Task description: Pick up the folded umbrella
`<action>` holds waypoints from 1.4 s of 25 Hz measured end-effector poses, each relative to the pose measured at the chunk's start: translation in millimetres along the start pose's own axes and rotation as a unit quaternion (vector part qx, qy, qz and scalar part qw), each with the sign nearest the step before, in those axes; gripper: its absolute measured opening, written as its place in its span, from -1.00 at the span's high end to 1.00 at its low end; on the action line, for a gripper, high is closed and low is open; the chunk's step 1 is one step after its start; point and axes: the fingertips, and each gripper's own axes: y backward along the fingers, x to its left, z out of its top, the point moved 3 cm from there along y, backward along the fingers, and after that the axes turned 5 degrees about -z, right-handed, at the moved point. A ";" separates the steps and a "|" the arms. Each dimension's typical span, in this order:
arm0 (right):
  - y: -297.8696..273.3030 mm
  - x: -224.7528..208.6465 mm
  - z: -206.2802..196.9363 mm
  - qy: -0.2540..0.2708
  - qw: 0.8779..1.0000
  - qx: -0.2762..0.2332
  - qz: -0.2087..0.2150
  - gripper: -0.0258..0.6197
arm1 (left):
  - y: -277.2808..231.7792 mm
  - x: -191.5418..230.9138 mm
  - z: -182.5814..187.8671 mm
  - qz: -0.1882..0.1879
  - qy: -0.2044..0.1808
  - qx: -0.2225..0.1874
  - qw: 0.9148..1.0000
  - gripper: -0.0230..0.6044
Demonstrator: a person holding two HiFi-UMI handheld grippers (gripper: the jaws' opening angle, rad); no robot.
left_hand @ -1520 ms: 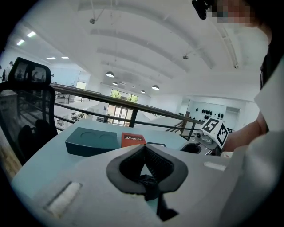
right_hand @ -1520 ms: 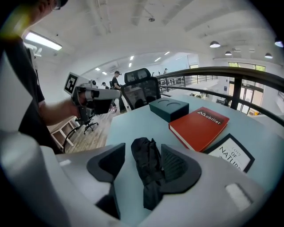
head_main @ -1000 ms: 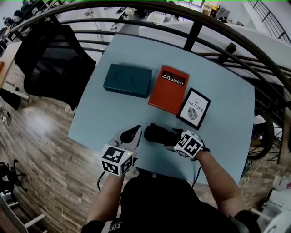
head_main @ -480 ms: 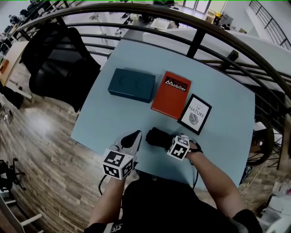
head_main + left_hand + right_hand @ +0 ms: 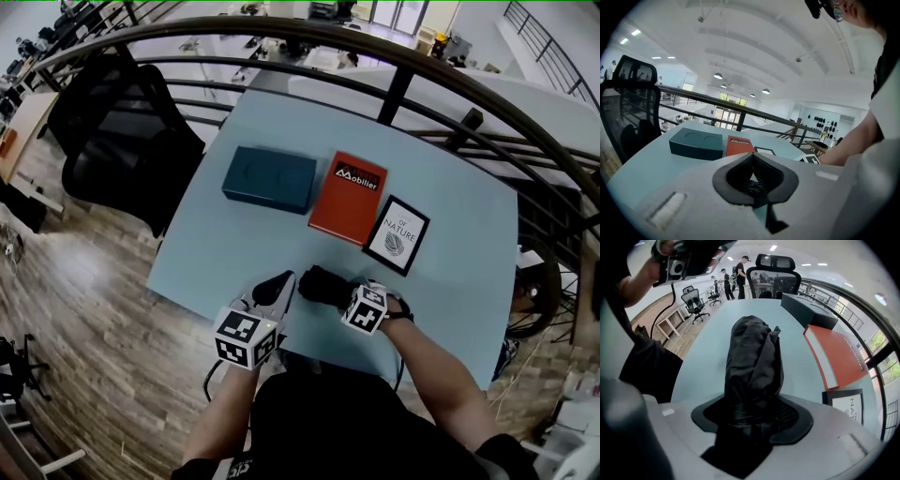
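The folded umbrella (image 5: 322, 283) lies on its side near the front edge of the pale blue table (image 5: 234, 246). It is well apart from the teal box (image 5: 269, 178), the red book (image 5: 349, 197) and the framed print (image 5: 397, 234) lined up farther back. That spot suits the job, in the inspector's judgement: it is within easy reach of the person and has bare surface on both sides for the jaws to come down. The right gripper (image 5: 752, 418) points steeply down over the near end of the umbrella. This is most likely meant to straddle the bundle across its width and not along its length. Its jaws have just been closing and stand partly apart, with the umbrella between them. In the right gripper view the black fabric fills the gap, narrows where the pads (image 5: 790, 416) meet it, and looks pinched from both sides. So the tool is grasping the umbrella, which has not yet left the table. The left gripper (image 5: 753, 173) sits just beside the umbrella's other end, low over the table, jaws clenched together on nothing.
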 end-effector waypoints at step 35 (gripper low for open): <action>257.6 -43.0 68.3 -0.194 0.888 -0.400 -0.119 0.13 | 57.0 -13.0 77.1 -0.003 -0.064 -0.068 0.996 0.90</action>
